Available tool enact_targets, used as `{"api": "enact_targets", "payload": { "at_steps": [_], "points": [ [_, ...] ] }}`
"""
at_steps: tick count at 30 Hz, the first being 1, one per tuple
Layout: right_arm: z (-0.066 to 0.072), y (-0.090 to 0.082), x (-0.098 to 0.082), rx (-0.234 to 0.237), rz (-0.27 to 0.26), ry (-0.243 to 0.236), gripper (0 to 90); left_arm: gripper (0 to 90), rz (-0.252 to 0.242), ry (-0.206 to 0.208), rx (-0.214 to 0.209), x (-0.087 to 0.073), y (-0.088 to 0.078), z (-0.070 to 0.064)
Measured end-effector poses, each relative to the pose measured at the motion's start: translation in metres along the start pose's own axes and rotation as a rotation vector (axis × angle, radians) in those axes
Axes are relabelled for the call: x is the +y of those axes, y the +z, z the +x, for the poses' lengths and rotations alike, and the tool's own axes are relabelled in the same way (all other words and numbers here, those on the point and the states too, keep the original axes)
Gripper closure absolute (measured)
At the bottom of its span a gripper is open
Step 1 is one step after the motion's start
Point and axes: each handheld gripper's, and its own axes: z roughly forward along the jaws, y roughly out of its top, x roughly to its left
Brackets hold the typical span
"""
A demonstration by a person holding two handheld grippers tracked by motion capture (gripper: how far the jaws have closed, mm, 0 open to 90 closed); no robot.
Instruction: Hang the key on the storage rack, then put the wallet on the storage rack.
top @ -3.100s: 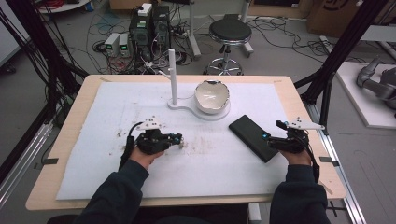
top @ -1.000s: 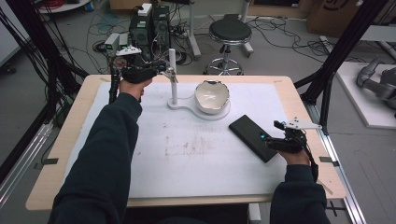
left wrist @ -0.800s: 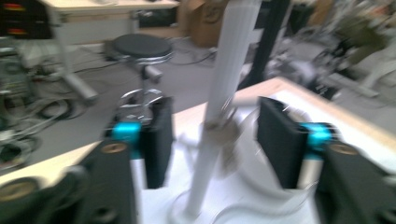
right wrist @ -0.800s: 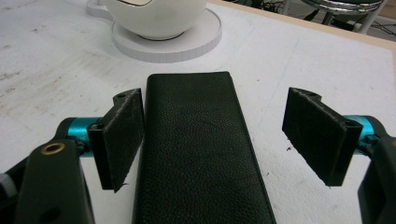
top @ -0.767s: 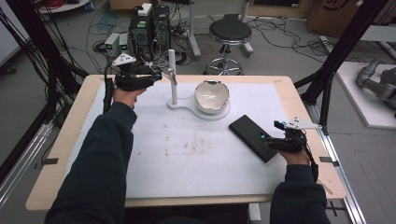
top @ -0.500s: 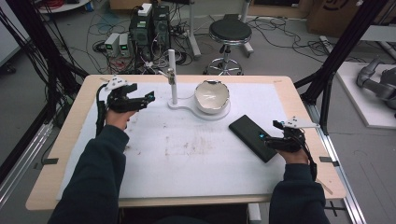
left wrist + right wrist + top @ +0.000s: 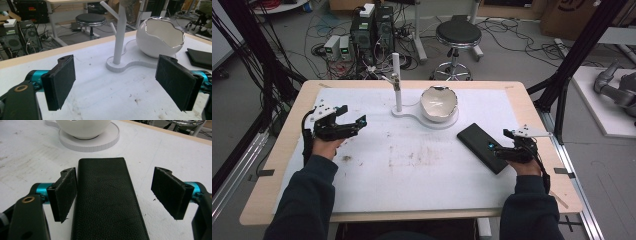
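A black leather case [image 7: 482, 147] [image 7: 107, 200] lies flat on the white mat, right of centre. My right gripper [image 7: 498, 150] [image 7: 120, 195] is open at its near end, one jaw at the case's left edge and the other well off its right side. A white stand [image 7: 398, 85] [image 7: 119, 35] with a post and side pegs shares a base with a white egg-shaped bowl [image 7: 439, 103] [image 7: 160, 37]. My left gripper [image 7: 353, 123] [image 7: 122, 82] is open and empty over the mat's left part, facing the stand.
The white mat [image 7: 412, 155] covers most of the wooden table [image 7: 272, 165] and bears brown stains mid-table. Behind the table stand a stool [image 7: 458, 35], computer boxes [image 7: 372, 25] and cables. Black frame posts [image 7: 572, 60] rise at the right.
My left gripper has come back from high over the table's far-left corner to low over the mat's left part. The right gripper and the case have stayed put.
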Motion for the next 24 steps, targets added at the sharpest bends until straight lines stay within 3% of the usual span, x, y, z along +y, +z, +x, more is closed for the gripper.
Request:
{"api": "enact_targets", "payload": {
  "at_steps": [5, 10, 21, 24],
  "points": [
    [0.001, -0.001, 0.0, -0.001, 0.001, -0.009, 21.4, 16.3, -0.013, 0.006, 0.029, -0.012, -0.012, -0.006],
    [0.003, 0.0, 0.0, 0.0, 0.005, -0.011, 21.4, 16.3, -0.016, 0.013, 0.028, -0.019, -0.015, -0.009],
    [0.008, 0.006, 0.002, -0.004, 0.009, -0.024, 21.4, 16.3, 0.012, -0.016, 0.007, -0.029, -0.018, -0.004],
    [0.01, 0.007, 0.0, -0.01, 0.019, -0.051, 21.4, 16.7, 0.007, -0.016, 0.004, -0.035, -0.021, -0.004]
  ]
}}
